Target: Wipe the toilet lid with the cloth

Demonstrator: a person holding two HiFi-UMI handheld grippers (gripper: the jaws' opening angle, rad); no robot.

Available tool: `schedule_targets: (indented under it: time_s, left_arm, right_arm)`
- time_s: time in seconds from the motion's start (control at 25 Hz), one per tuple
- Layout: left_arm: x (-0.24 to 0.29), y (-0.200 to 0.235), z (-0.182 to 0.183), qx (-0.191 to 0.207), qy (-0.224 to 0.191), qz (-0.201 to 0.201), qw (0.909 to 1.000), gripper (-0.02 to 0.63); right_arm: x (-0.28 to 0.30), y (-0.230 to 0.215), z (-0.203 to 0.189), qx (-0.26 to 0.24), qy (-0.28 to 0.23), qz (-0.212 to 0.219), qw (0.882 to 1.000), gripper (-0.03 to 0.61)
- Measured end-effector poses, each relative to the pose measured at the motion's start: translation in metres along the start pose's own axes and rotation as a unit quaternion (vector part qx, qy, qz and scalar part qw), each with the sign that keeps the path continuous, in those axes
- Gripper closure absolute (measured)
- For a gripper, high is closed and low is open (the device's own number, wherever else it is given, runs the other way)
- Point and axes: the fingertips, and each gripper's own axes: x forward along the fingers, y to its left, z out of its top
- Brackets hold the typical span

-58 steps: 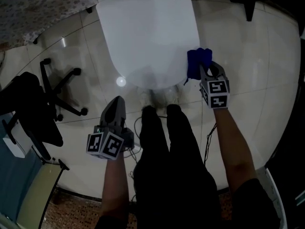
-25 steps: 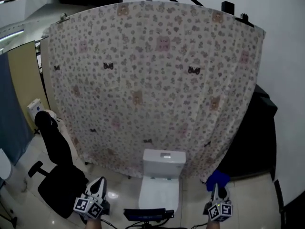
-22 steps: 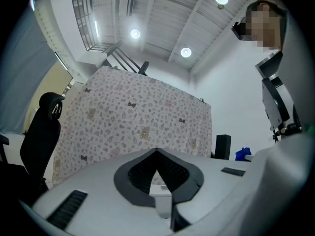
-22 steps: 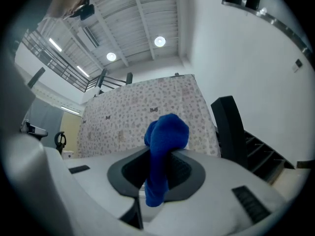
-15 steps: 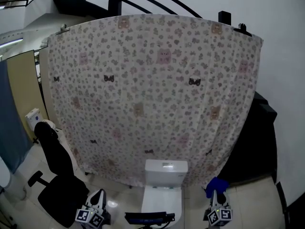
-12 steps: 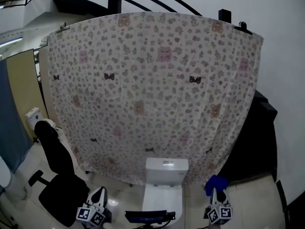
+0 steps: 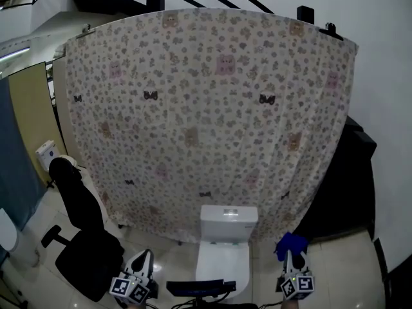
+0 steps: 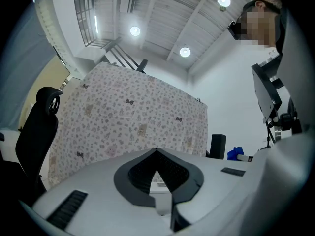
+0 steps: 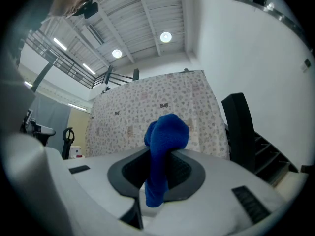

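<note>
The right gripper (image 9: 156, 178) is clamped on the cloth (image 9: 166, 134). Its jaws pinch the lower part of a blue bundle, and the rest bulges up past the tips in a rounded lump. The left gripper (image 8: 157, 181) has its jaws closed tip to tip with nothing between them; only a thin wedge of background shows through the gap behind the tips.

The cloth looks soft, light and limp, probably a plush microfibre. It will fold and flatten under pressure, not push back, and should drag rather than slide on a smooth lid. The present hold near one end looks secure, but it leaves a loose wad ahead of the jaws. For wiping, that wad has to be pressed flat onto the surface, or the hard jaw tips may scrape the plastic.

Both gripper views look along the jaws towards the curtain (image 7: 206, 121) and the ceiling, so both grippers point forward and somewhat upward, not down at the work. In the head view the left gripper (image 7: 138, 272) and right gripper (image 7: 293, 269) sit low, one on each side of the toilet. The cloth (image 7: 291, 243) hangs in the air off the right edge of the lid (image 7: 222, 259), clear of it. The lid is shut, with the tank (image 7: 228, 223) behind its rear edge. A chair (image 7: 84, 237) stands to the left.
</note>
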Motion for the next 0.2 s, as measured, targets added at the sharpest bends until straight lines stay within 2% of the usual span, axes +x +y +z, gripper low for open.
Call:
schedule_targets:
  time_s: [0.2]
  left_arm:
    - [-0.002, 0.0, -0.001, -0.007, 0.008, 0.001, 0.9999, 0.614]
  right_arm:
    - [0.007, 0.019, 0.0, -0.017, 0.009, 0.015, 1.0, 0.515]
